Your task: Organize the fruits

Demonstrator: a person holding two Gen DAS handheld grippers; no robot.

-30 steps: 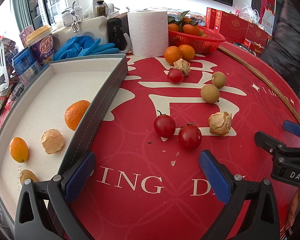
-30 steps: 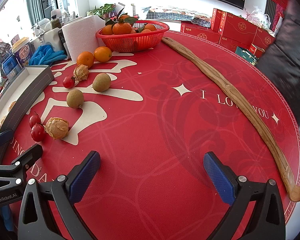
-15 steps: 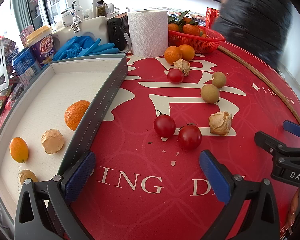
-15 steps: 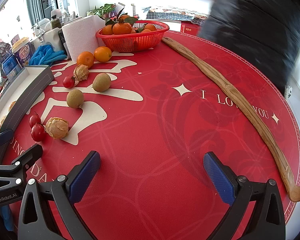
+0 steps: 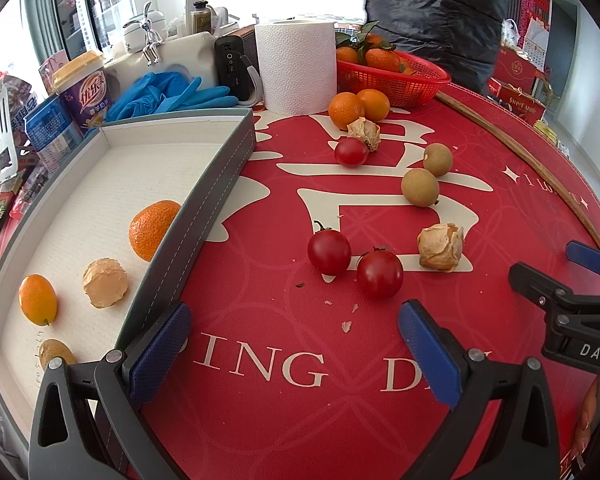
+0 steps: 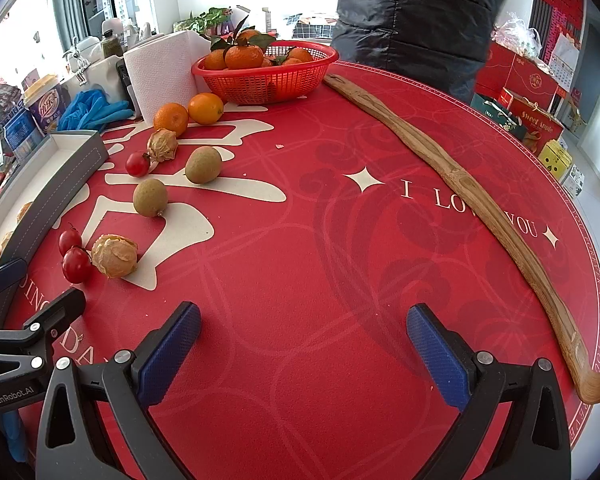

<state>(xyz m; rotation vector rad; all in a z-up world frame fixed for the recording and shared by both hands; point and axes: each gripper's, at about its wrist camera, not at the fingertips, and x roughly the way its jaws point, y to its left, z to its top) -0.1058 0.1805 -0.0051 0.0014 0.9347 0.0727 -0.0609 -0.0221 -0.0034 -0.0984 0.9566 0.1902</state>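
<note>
Lying loose on the red surface (image 5: 284,412): 2 cherry tomatoes (image 5: 329,251) side by side, touching or nearly so, w/ a papery husk fruit (image 5: 440,246) just right of them. Farther back sit 2 brown-green round fruits (image 5: 420,187), a 3rd tomato (image 5: 351,152) touching a 2nd husk fruit (image 5: 365,133), then 2 oranges (image 5: 346,110) next to each other, in front of a red basket (image 6: 268,80) holding more oranges w/ leaves.

Grey tray (image 5: 204,208) w/ white liner, at left, holds a mandarin (image 5: 153,229) against its right wall, a husk fruit, a kumquat (image 5: 37,299) & a small brownish fruit partly hidden behind the tong frame.

Left tongs (image 5: 296,344) are released, spread wide, empty, low over the surface just short of the tomato pair; one tip is by the tray wall. Right tongs (image 6: 304,340) also released & empty, over bare red cloth, well apart from the fruit.

Paper towel roll (image 5: 296,66) stands beside the basket; blue gloves (image 5: 168,96) lie behind the tray. Long wooden backscratcher (image 6: 480,216) runs along the right side. Person in a dark puffer jacket (image 6: 416,12) stands at the far edge.
</note>
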